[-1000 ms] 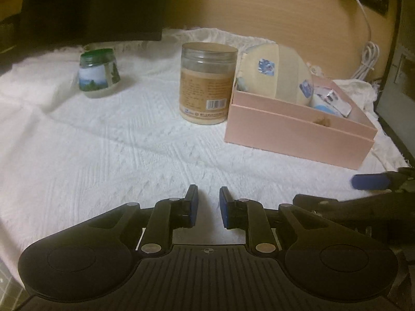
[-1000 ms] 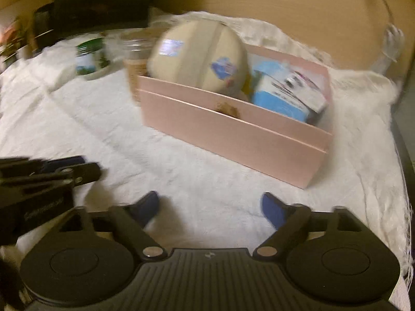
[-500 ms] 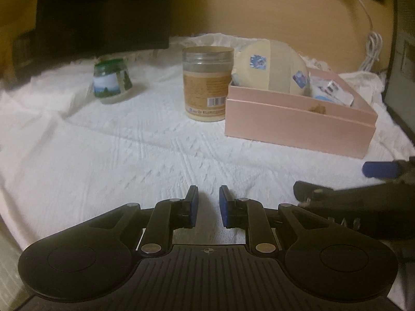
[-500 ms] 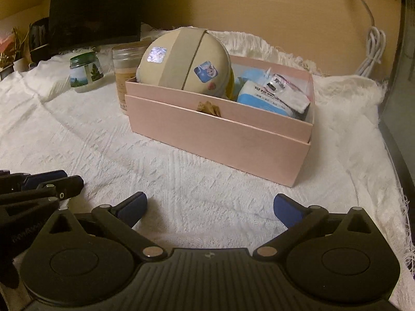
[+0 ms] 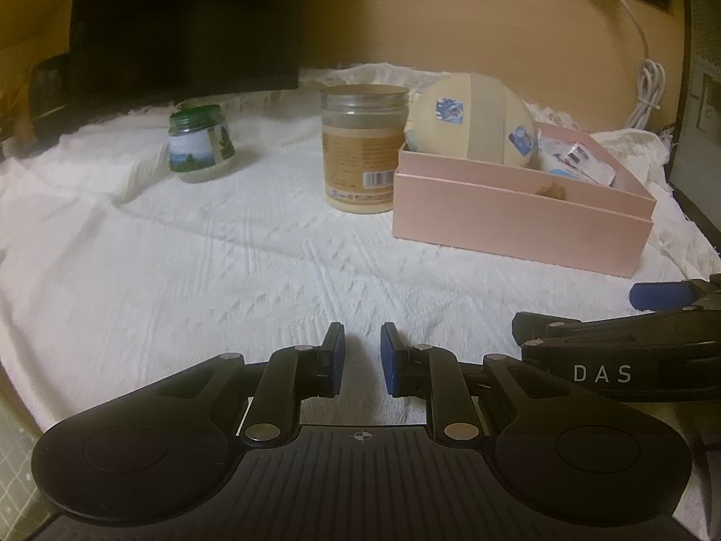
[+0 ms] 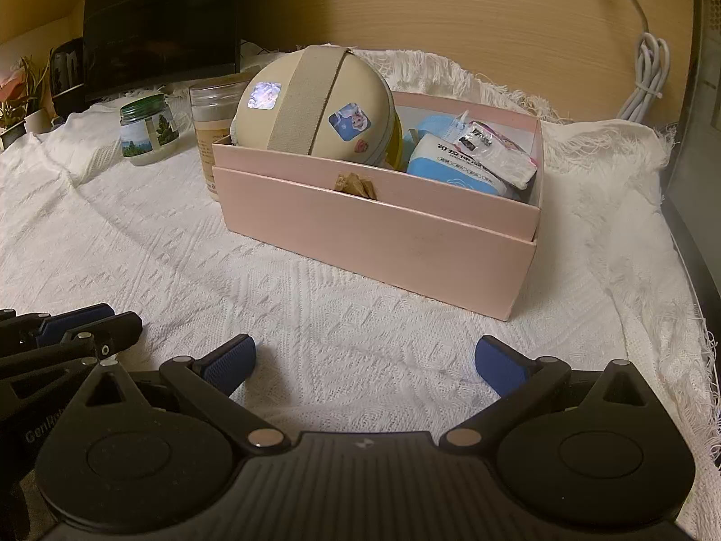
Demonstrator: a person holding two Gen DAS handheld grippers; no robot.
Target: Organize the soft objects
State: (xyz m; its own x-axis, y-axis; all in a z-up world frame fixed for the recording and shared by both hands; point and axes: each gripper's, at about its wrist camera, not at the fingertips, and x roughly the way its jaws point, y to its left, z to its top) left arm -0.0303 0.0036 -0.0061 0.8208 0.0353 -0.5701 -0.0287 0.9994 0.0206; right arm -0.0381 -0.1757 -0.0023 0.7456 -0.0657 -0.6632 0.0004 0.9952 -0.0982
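Note:
A pink box (image 6: pixel 360 230) stands on the white cloth and also shows in the left wrist view (image 5: pixel 518 221). In it are a round beige pouch with stickers (image 6: pixel 311 103), a blue tissue pack (image 6: pixel 455 171) and a small clear packet (image 6: pixel 495 149). A brown scrap (image 6: pixel 356 185) sticks up at its front wall. My right gripper (image 6: pixel 365 360) is wide open and empty, low over the cloth in front of the box. My left gripper (image 5: pixel 362 354) is nearly closed and empty, to the left of the right one.
A tan jar (image 5: pixel 362 146) stands just left of the box. A small green-lidded jar (image 5: pixel 200 144) stands farther left. A dark monitor (image 5: pixel 180 22) and a wooden wall are behind. A white cable (image 6: pixel 644 76) hangs at the right. The cloth edge (image 6: pixel 694 360) falls off on the right.
Both grippers have pulled back from the box, which now looks farther away. The jaws of each have kept their spacing.

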